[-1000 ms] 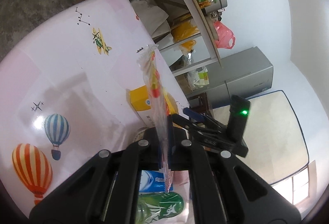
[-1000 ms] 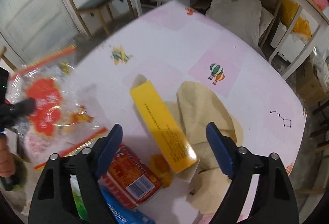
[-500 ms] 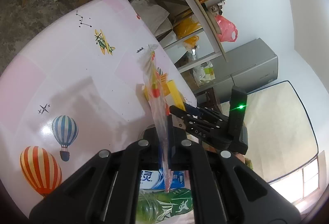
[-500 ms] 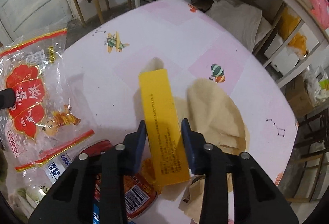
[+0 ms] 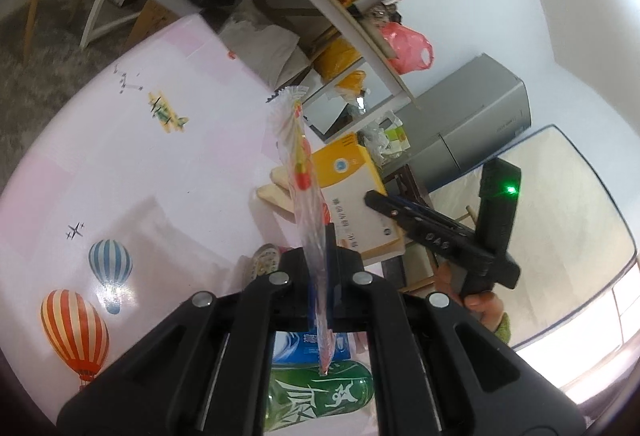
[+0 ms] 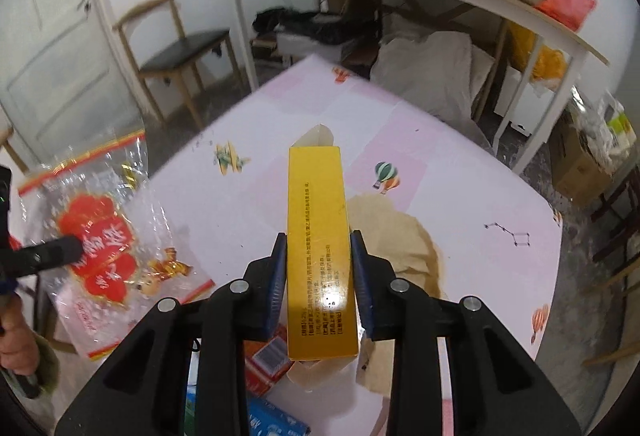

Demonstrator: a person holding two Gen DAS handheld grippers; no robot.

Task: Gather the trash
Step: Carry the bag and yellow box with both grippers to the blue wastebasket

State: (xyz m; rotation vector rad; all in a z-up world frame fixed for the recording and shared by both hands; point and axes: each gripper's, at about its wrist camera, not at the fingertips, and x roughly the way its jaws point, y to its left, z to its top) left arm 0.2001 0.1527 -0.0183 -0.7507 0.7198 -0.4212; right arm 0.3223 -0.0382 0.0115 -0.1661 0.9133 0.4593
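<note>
pink tablecloth below: right gripper closing on yellow box, left gripper clamping clear wrapper; pickup step, next carry both to a bin.

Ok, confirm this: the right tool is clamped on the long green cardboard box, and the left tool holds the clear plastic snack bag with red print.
Not quite: the long cardboard box in the right tool is yellow, not green, as the right wrist view shows; its jaws are closing on it. The left tool does hold the clear plastic snack bag with red print.

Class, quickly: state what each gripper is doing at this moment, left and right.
Left gripper: shut on the clear snack bag.
Right gripper: jaws closing, pads pressed on the yellow box.
</note>
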